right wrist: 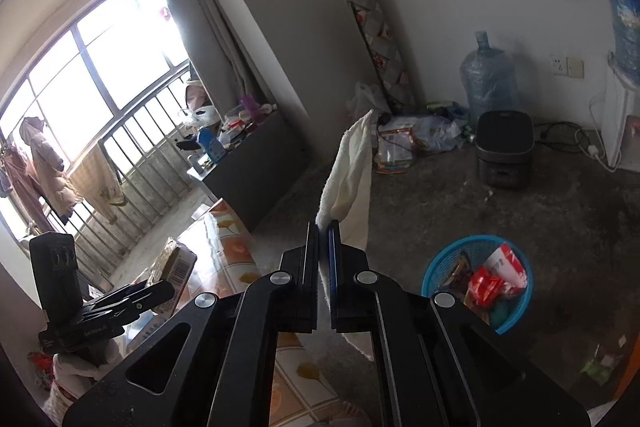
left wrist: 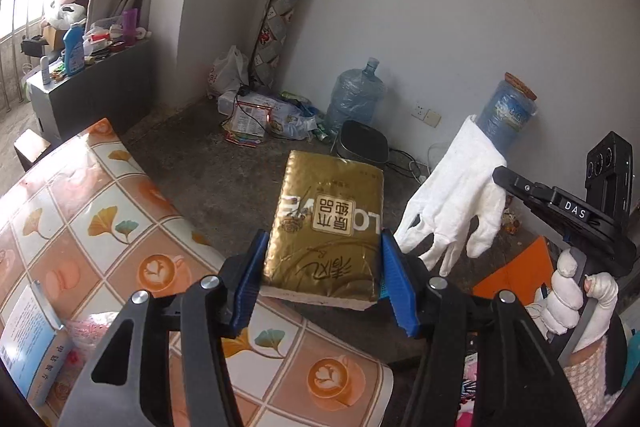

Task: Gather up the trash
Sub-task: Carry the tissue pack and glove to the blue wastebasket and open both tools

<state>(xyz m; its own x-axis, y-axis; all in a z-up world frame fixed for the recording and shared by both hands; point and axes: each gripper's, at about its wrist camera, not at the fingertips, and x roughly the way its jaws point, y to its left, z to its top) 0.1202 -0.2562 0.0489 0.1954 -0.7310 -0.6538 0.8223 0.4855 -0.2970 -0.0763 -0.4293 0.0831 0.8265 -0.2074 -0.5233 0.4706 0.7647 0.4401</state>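
The left gripper (left wrist: 322, 269) had its jaws clamped on a gold tissue pack (left wrist: 326, 227), gripping it by its two long sides and carrying it clear above the table (left wrist: 100, 211). The right gripper (right wrist: 323, 227) had its jaws pinched almost together on a white glove (right wrist: 350, 171); in the left wrist view the glove (left wrist: 452, 195) hung limp with its fingers drooping, just beside the pack.

The trash was meant for the blue basket (right wrist: 480, 279) on the floor, which already held red and white wrappers. The pack was soft, so it could probably buckle and slide out if the grip loosened. The glove was caught only by a narrow edge, and a quick swing could likely shake it free short of the basket. With both loads so near each other, the dangling glove might also snag on the other jaws.

The table wore a tiled cloth printed with leaves and coffee cups, and a blue book (left wrist: 28, 347) lay on it. Beyond it stretched a bare concrete floor (right wrist: 500, 211), with a water jug (right wrist: 488, 79), a dark rice cooker (right wrist: 505, 155) and scattered packaging (left wrist: 272, 115) along the white wall, and a barred window (right wrist: 80, 75) to the left.
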